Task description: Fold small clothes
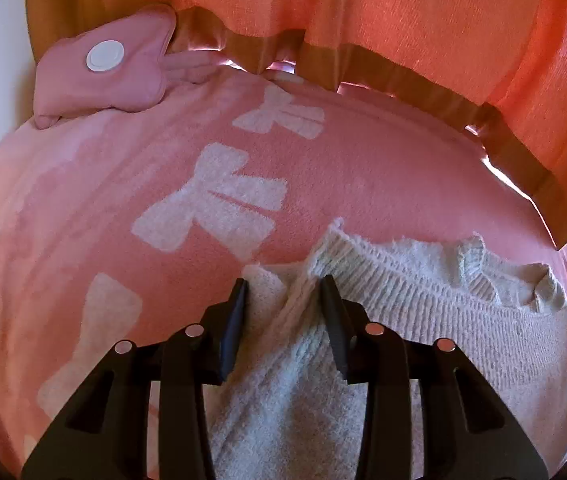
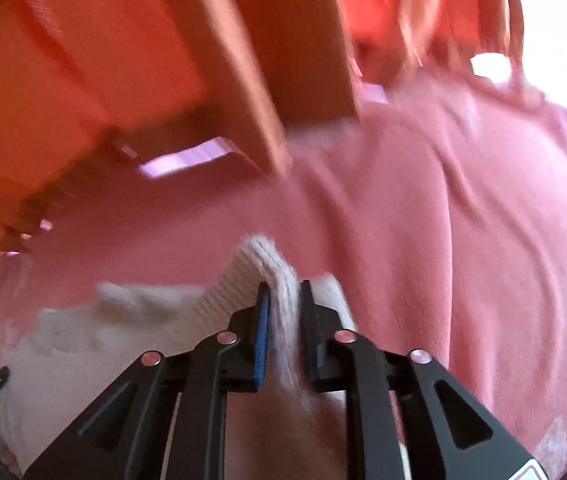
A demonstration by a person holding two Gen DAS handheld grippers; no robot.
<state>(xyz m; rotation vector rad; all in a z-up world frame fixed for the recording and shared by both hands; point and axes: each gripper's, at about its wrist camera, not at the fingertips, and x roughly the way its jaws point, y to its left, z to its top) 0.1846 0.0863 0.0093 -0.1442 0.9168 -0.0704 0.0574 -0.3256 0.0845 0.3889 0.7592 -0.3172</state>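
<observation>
— Left gripper [image 1: 285, 286] first: how wide do its jaws stand?

— Partly apart, with a fold of the white knit sweater [image 1: 423, 320] running up between them. The cloth fills the gap and seems pinched, though I cannot be sure how hard the pads press.

— And the right gripper [image 2: 285, 290]?

— Much narrower. Its fingers [image 2: 261, 336] are clamped on a bunched ridge of the same sweater [image 2: 271, 276], near its ribbed edge, which pokes up just past the fingertips. That view is blurred.

— Where does the sweater lie?

— Spread on a pink blanket [image 1: 363, 168], close under both grippers. In the left view its ribbed hem and ruffled edge stretch off to the right.

— What marks the blanket?

— White bow patterns [image 1: 211, 204], a row of them running away from the left gripper.

— Further out?

— A pink stuffed piece [image 1: 103, 68] with a white round disc [image 1: 104, 55] rests on the blanket's far left edge.

— And behind everything?

— Orange curtains [image 1: 403, 8] hang along the far side, with a darker band at their hem, in both views.
</observation>
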